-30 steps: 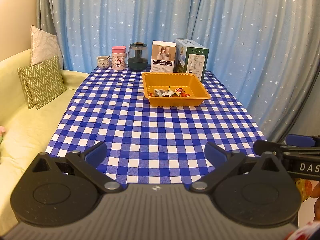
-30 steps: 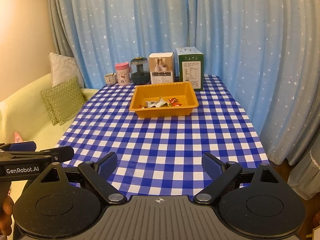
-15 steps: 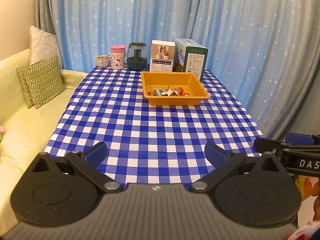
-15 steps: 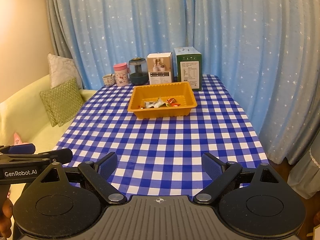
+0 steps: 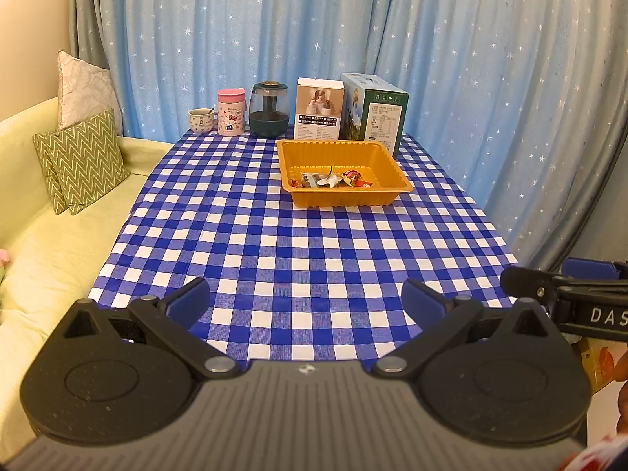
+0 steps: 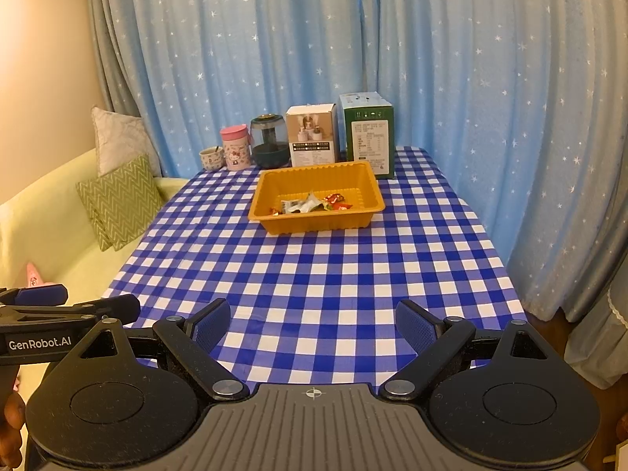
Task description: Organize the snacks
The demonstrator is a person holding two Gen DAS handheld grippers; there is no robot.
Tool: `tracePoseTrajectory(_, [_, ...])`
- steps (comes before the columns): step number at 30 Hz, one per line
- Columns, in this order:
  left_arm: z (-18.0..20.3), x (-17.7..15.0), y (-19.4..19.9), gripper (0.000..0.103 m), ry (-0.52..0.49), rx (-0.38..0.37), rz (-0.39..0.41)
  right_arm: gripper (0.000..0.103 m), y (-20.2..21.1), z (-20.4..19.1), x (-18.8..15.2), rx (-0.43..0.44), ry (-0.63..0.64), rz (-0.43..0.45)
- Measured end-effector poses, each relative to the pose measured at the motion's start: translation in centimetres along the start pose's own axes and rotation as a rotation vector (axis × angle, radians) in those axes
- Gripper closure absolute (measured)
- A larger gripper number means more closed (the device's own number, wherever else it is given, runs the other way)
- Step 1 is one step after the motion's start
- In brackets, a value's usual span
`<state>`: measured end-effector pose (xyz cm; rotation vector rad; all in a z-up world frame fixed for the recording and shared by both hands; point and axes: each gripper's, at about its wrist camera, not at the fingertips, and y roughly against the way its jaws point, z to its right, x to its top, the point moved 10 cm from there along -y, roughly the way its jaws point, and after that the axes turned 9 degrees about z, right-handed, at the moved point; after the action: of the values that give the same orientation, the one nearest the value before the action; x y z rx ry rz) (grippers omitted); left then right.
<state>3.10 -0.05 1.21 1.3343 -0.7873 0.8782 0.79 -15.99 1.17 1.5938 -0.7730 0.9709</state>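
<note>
On the checked table: a blue-and-white tablecloth (image 5: 298,243) covers the top, with both tools held low over its near edge.
Left gripper (image 5: 305,303): fingers spread wide apart, nothing between them, only bare cloth below.
Right gripper (image 6: 313,321): fingers likewise wide apart and empty; its side also shows at the right edge of the left wrist view.
Tray (image 6: 271,218): an orange plastic tray sits toward the far end of the table, well apart from both grippers.
Snacks (image 6: 310,205): a small heap of wrapped snacks lies inside the tray, along its near wall; silver, dark and red wrappers can be made out, but how many there are cannot be told.
Back row: a small cup (image 5: 201,120), a pink mug (image 5: 230,112), a dark glass jar (image 5: 269,109), a beige box (image 5: 318,108) and a green box (image 5: 375,114) stand upright along the far edge, the boxes just behind the tray.
Left side: a pale yellow sofa (image 5: 47,243) runs beside the table, with a green zigzag cushion (image 5: 80,159) leaning against a cream cushion (image 5: 84,92).
Backdrop: a light blue curtain (image 6: 431,59) dotted with white stars hangs behind the table.
</note>
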Motion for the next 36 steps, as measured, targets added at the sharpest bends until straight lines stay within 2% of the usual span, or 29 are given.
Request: tracePoseTrajectory(36, [-0.06, -0.61, -0.51, 0.000, -0.006, -0.012, -0.010, 0.012, -0.29, 0.40, -0.66, -0.003, -0.007, -0.010])
